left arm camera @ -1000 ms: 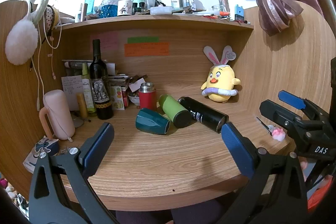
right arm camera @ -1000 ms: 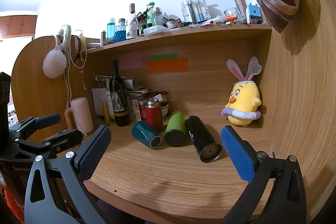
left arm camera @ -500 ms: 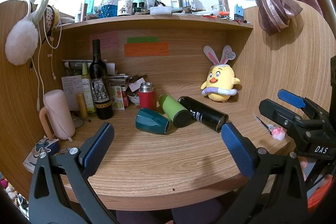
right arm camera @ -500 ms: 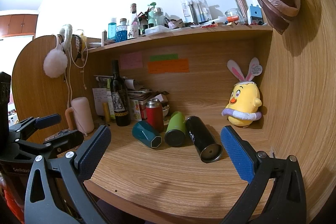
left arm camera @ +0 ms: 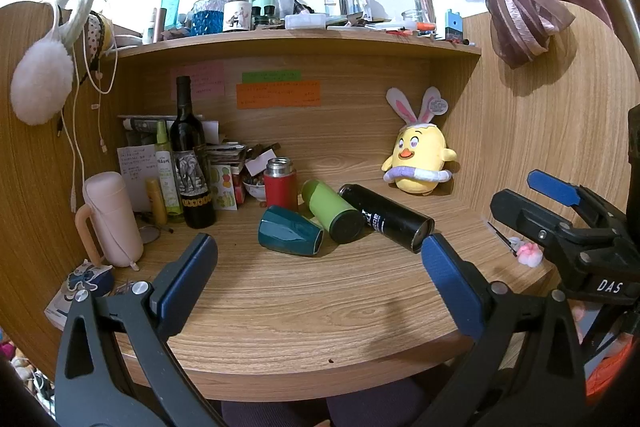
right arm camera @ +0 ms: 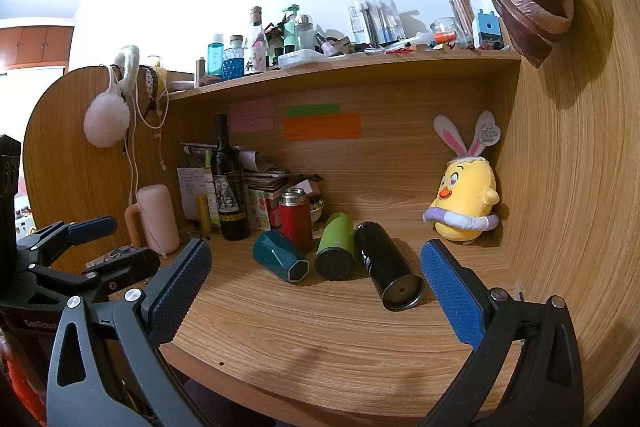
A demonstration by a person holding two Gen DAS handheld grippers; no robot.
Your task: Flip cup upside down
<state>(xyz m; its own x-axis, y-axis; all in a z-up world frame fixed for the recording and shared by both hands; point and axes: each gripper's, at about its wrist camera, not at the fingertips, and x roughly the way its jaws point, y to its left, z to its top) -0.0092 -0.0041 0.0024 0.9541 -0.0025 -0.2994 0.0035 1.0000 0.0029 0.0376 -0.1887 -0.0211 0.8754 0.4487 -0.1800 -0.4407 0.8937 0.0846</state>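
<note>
Cups lie on their sides, both claws spread and empty

Counter (left arm camera: 320, 307) of wood grain stretches ahead of both claws. Beyond the left claw (left arm camera: 320, 267), whose jaws stand wide apart and grasp nothing, three cups lie toppled side by side. Longest is the black cup (left arm camera: 386, 217), its long axis slanting away to the left, open mouth toward the right claw (right arm camera: 316, 279). Next, the green cup (left arm camera: 330, 209) touches it, base end facing the claws. Shortest, the teal cup (left arm camera: 290, 235), lies ahead and slightly left, faceted end pointing right. Behind them stands a red flask (left arm camera: 280, 183) upright. Right claw is likewise released, jaws far apart, touching nothing.
</note>
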